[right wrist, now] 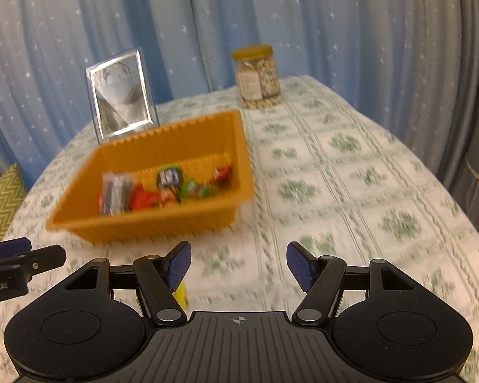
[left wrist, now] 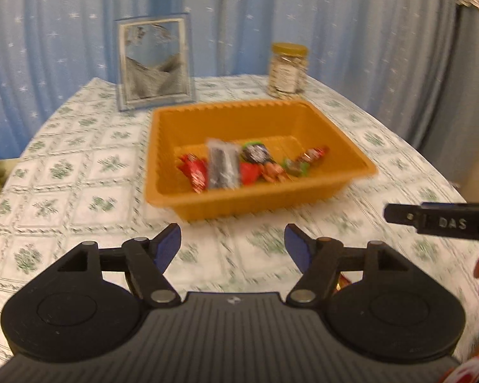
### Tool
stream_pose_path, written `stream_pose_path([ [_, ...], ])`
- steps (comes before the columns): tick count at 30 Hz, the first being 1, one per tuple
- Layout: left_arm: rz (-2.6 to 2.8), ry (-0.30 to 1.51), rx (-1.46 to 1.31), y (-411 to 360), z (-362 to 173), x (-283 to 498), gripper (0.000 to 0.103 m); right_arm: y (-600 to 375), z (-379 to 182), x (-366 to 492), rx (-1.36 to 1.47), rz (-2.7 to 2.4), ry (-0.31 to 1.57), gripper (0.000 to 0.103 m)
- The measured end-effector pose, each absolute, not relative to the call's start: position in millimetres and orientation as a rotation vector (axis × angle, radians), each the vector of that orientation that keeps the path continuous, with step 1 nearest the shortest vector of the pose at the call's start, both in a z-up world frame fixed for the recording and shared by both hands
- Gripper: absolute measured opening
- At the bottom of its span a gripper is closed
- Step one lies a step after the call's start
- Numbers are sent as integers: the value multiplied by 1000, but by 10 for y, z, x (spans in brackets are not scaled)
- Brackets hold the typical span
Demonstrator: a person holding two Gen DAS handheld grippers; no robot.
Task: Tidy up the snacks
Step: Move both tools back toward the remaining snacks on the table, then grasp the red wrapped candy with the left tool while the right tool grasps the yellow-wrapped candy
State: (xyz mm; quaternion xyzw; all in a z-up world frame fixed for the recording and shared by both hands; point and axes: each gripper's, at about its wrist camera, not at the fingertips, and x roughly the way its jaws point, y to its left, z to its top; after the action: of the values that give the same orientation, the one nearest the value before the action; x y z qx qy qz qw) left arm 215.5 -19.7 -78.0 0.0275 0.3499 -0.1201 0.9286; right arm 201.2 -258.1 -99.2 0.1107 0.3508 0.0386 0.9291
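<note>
Snacks (left wrist: pixel 239 166) lie heaped in the orange tray (left wrist: pixel 345 146) mid-table. Left gripper (left wrist: pixel 233 249) and right gripper (right wrist: pixel 238 266) hover short of it, jaws apart and empty. Loose, overlapping wrappers could slip from a grasp, and the light tray might slide if nudged.

Blue star-dotted curtain (left wrist: pixel 271 9) behind; table under green-floral white cloth (right wrist: pixel 351 175); green zigzag cushion (right wrist: pixel 0 204) beside it.

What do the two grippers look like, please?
Both the left gripper and the right gripper are black, with blue ribbed pads, silver pivot pins, two round discs and a grooved grey base. White lettering marks the side.
</note>
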Motion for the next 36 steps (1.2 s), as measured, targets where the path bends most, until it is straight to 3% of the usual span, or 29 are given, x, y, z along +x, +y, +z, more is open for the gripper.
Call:
stream_pose_path([
  [19, -518, 801, 213, -776, -1301, 2044, 67, -2720, -1226, 1811, 309, 43, 781, 66],
  [25, -525, 805, 255, -875, -1364, 2133, 40, -2765, -1243, 1826, 340, 30, 794, 66],
  [32, -524, 845, 250, -877, -1384, 2140, 23, -2758, -1246, 1839, 343, 34, 793, 66],
  [36, -486, 835, 256, -809, -1317, 2097, 21, -2689, -1229, 1842, 320, 61, 787, 66],
])
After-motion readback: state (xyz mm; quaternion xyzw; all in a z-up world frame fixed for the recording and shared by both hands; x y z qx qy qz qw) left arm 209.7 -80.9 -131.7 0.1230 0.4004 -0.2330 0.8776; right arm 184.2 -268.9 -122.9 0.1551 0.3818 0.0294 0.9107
